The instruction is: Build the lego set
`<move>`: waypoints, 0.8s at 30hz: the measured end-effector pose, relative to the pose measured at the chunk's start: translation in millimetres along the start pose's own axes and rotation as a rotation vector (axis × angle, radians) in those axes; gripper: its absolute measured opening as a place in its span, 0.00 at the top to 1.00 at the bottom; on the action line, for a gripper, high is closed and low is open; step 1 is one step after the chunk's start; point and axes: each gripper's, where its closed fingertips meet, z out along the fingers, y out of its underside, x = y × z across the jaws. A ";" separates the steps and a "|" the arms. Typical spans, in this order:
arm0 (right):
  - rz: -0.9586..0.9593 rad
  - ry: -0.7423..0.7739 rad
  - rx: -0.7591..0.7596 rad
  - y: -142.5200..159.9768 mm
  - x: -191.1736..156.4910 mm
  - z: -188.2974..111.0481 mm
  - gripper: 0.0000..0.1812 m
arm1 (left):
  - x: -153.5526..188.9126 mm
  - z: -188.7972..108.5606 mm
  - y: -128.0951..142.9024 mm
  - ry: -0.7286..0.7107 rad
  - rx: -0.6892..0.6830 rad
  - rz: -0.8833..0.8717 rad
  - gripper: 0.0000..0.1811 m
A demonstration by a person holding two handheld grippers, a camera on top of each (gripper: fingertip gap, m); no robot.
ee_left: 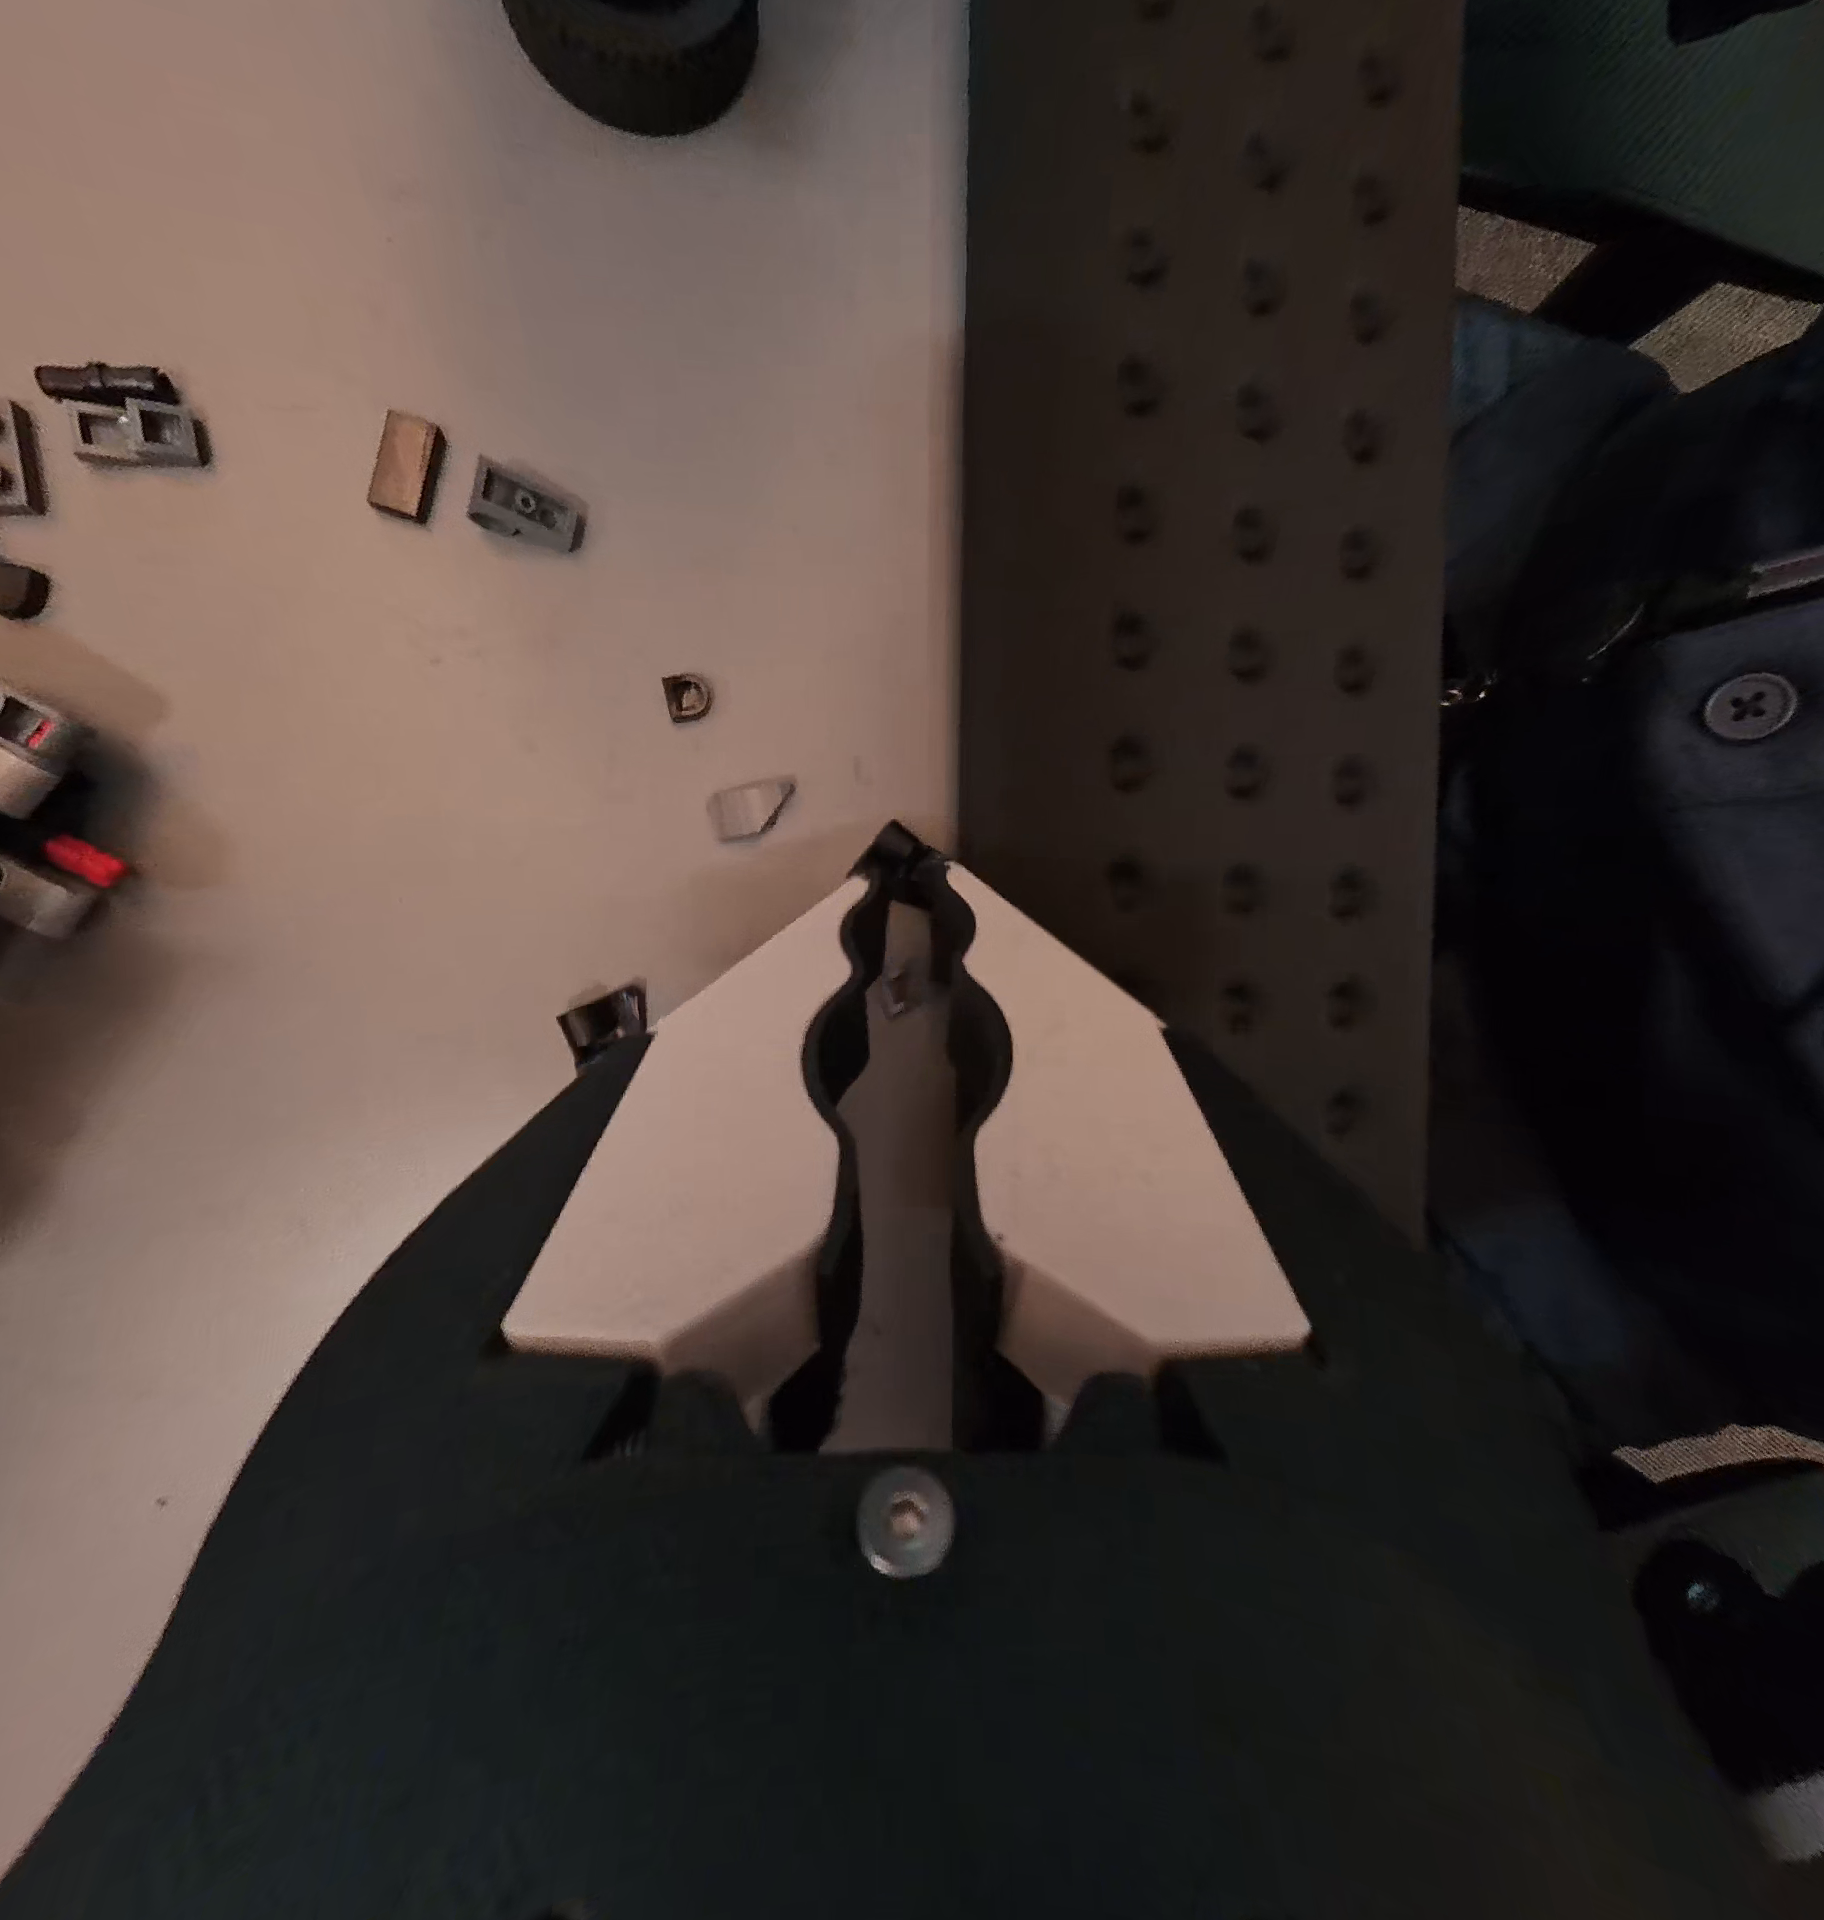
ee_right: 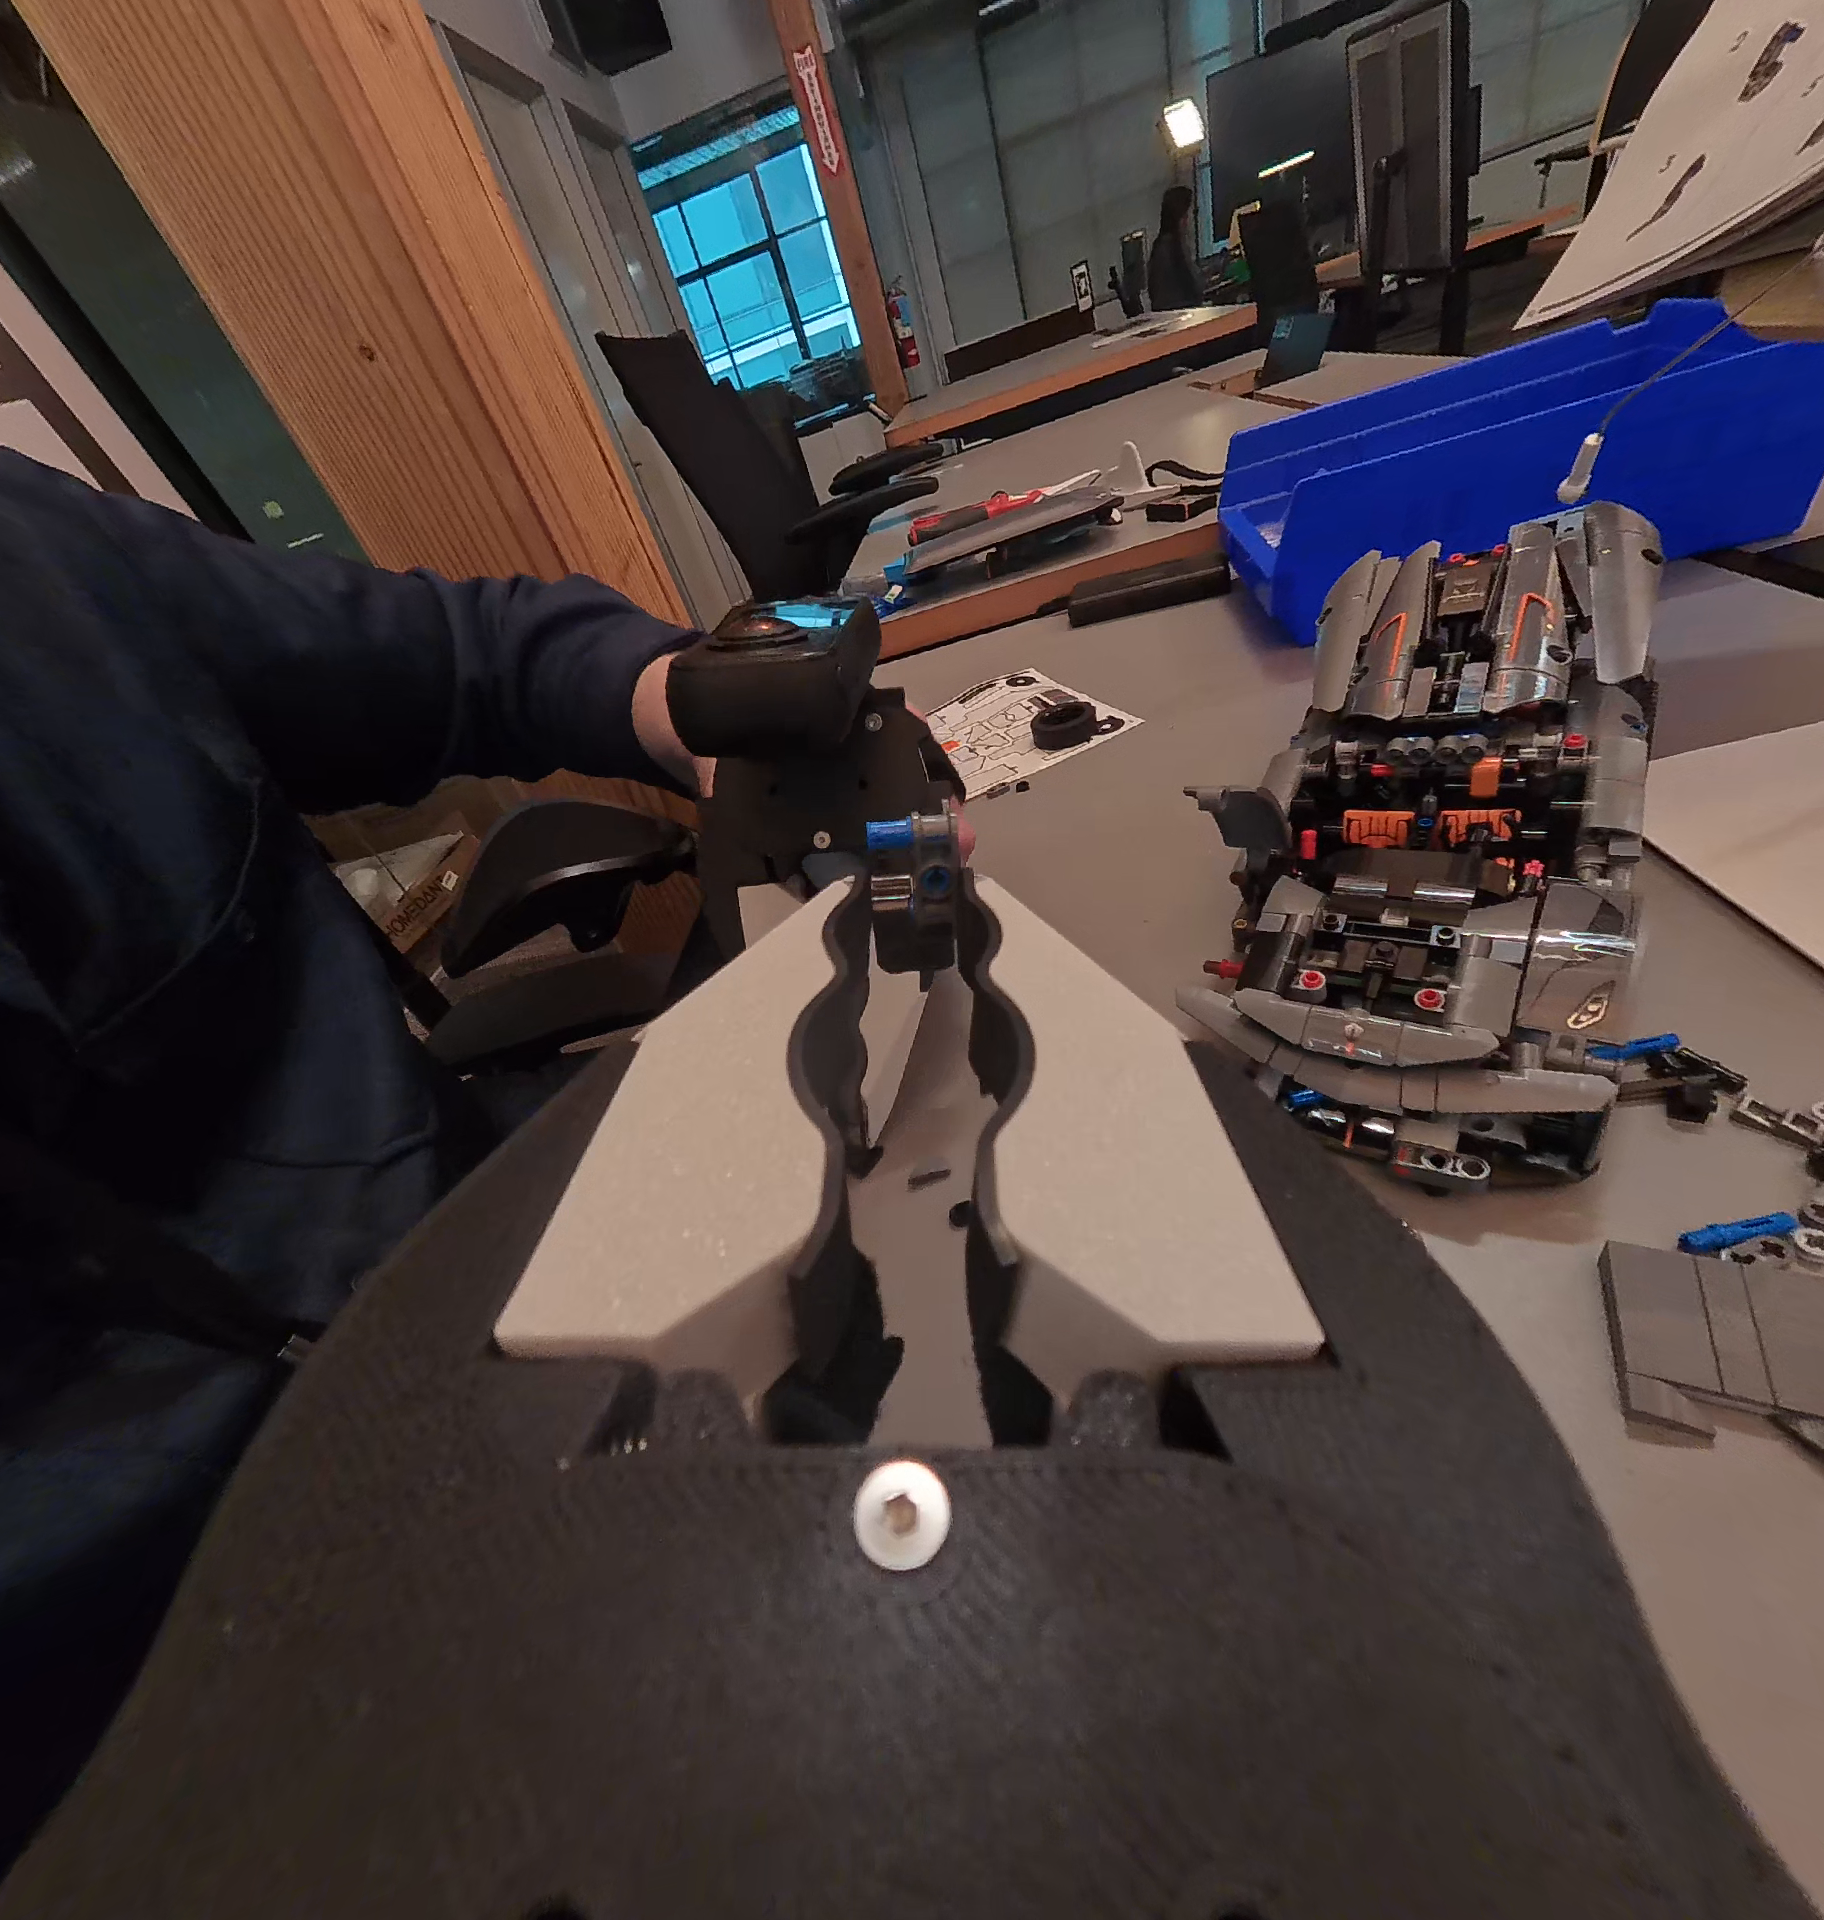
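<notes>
We saw first the grey tabletop (ee_right: 1147, 665), and on it the largest piece of the set: a part-built grey and black brick car with orange accents (ee_right: 1448, 862), lying well to the right of our right gripper (ee_right: 913, 914). Behind the car stood a blue plastic bin (ee_right: 1510, 457), and a flat grey panel of joined tiles (ee_right: 1718, 1340) lay near the table's front edge. In the left wrist view a long dark studded plate (ee_left: 1199, 571) ran along the table's edge, just beside our left gripper (ee_left: 903, 862), with a black rubber tyre (ee_left: 638, 62) far up the table.

Our right gripper's fingers were clamped on a small black and grey connector assembly with blue pins (ee_right: 913, 883), held up in the air above the table. Our left gripper's fingers were closed on a tiny black piece (ee_left: 897, 847) at their very tips, just over the tabletop beside the plate's corner. Loose bits lay scattered: a small tan tile (ee_left: 406, 462), a grey hollow plate (ee_left: 527, 504).

We judged the connector assembly light and stiff, but its pins only friction-fitted, so a squeeze across the pins could push them out; the solid black body seemed the better place to hold. The tiny black piece looked hard, smooth and apt to slip or flick away from so shallow a pinch.
</notes>
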 end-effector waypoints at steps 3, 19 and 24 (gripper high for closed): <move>-0.004 0.001 -0.001 -0.3 -0.7 0.0 0.92 | -0.3 1.4 -2.4 -0.010 -0.014 -0.001 0.98; -0.014 -0.001 0.016 -3.9 -3.8 -4.1 0.92 | -27.6 -3.7 -1.4 -0.109 -0.040 -0.084 0.85; -0.017 -0.001 0.023 -5.6 -4.7 -5.6 0.92 | -27.7 -1.2 -1.9 -0.169 -0.065 0.022 0.90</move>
